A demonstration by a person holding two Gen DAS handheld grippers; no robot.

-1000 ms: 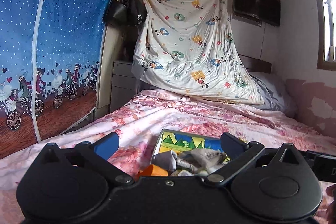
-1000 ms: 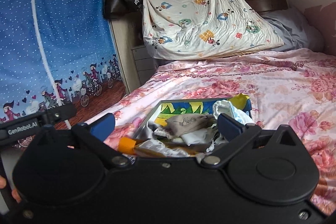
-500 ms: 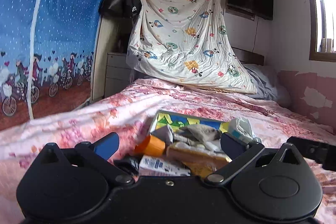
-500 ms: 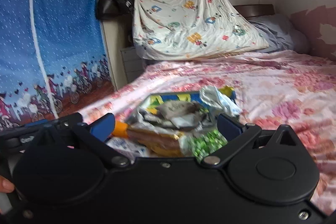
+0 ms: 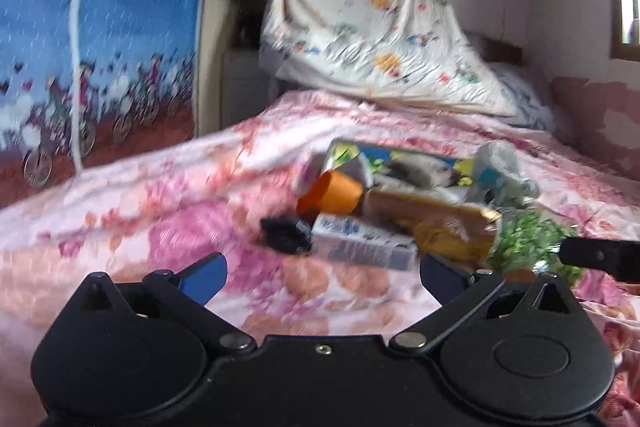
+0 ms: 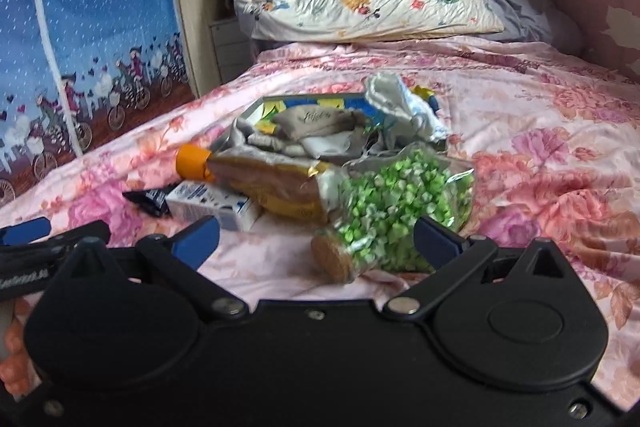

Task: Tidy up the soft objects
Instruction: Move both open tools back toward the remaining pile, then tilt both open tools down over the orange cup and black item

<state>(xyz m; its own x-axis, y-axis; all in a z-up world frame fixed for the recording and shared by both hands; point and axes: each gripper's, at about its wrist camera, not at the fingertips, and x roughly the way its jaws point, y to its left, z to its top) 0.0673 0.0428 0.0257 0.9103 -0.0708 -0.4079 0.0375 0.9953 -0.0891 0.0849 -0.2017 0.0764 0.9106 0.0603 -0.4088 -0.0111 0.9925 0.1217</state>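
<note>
Pink floral bedspread (image 5: 140,211): fills the left wrist view, blurred; everything lies on it.
Left gripper (image 5: 322,277): jaws spread wide, holding nothing.
Pile, left wrist view: ahead of the fingers and a little right; white carton (image 5: 362,241) nearest, black packet (image 5: 284,235) to its left, orange cap (image 5: 330,193) beyond.
Right gripper (image 6: 316,239): jaws wide apart, empty.
Jar of green bits (image 6: 394,211): on its side just ahead, between the fingertips, cork end toward the camera; likely hard and prone to roll.
Tin box (image 6: 256,111): farther ahead, heaped with soft things.
Grey-brown cloth (image 6: 320,123): on top of that heap; probably light and limp, best pinched at a raised fold.
White crumpled fabric (image 6: 400,107): ahead-right on the box rim, equally soft.
</note>
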